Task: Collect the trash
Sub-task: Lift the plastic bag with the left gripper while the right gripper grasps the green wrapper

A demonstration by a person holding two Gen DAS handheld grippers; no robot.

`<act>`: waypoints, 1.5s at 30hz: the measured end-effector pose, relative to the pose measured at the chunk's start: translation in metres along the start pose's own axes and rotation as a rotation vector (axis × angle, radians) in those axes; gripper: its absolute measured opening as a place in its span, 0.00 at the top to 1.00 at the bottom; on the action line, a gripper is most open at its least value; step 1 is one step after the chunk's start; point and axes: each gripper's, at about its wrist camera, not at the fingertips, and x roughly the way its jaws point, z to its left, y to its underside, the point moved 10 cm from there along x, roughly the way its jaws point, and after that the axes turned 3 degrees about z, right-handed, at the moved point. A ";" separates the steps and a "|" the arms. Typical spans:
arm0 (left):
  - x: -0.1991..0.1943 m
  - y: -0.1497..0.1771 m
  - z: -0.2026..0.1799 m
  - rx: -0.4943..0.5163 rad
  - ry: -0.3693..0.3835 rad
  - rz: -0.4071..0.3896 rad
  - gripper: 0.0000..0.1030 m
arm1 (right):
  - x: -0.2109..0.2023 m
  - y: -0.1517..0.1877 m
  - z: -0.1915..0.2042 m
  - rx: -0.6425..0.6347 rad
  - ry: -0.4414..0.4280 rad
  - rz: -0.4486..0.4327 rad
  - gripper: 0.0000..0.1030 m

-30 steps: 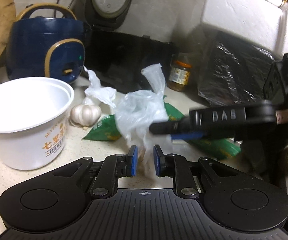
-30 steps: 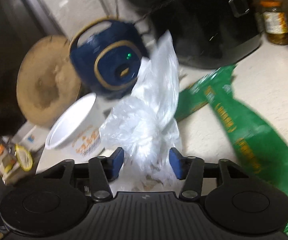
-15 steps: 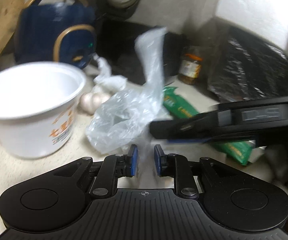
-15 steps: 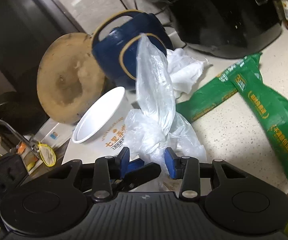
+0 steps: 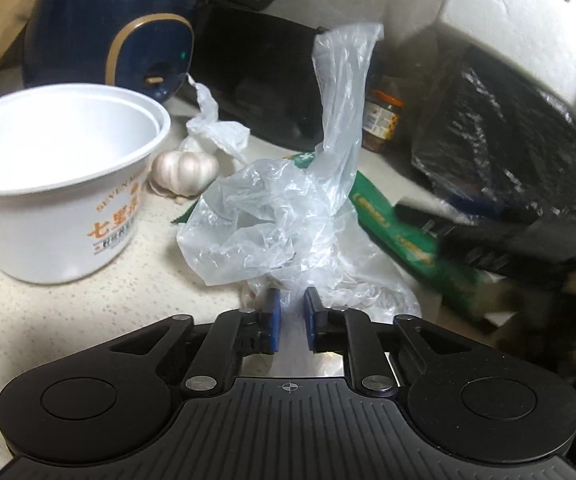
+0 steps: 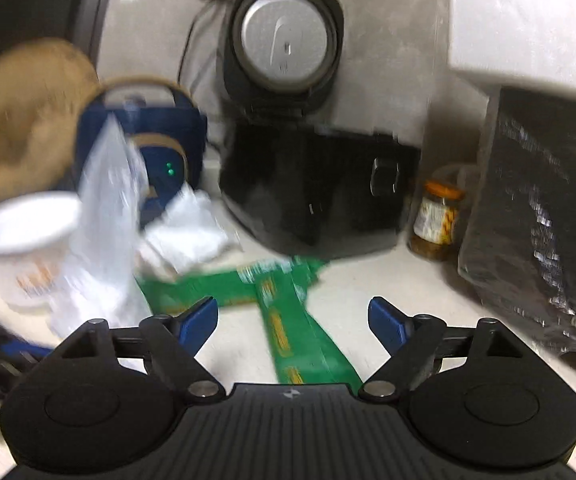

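Far to the left of my left gripper point(image 5: 290, 306) the white paper bowl point(image 5: 59, 184) with orange print stands upright on the speckled counter point(image 5: 47, 312), and behind it sits the navy rice cooker point(image 5: 111, 40). A little nearer the middle, beyond the bowl's right side, a garlic bulb point(image 5: 183, 168) lies just beside a crumpled white bag point(image 5: 215, 128). Straight ahead of my left gripper is the clear plastic bag point(image 5: 288, 208): its jaws have just been closing, and the blue pads now pinch the bag's thin lower film between them, while the crumpled body rises above the fingertips and one long tail stands up toward the black appliance point(image 5: 259, 80). Behind and to the right of the bag the green wrapper point(image 5: 392, 224) lies flat on the counter, with a small jar point(image 5: 382, 118) further back. At the right edge a dark, blurred shape shows, which I take for my other tool, though I cannot tell for certain. From my right gripper point(image 6: 292, 318) the clear bag shows off to the left, blurred and well clear of the fingers. Its jaws have just been opening and stand wide apart, with nothing between them; only the green wrapper lies on the counter beyond the gap.
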 end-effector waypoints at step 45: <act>0.027 -0.009 -0.022 0.292 -0.278 0.060 0.76 | -0.046 0.029 0.008 0.033 -0.158 0.004 0.21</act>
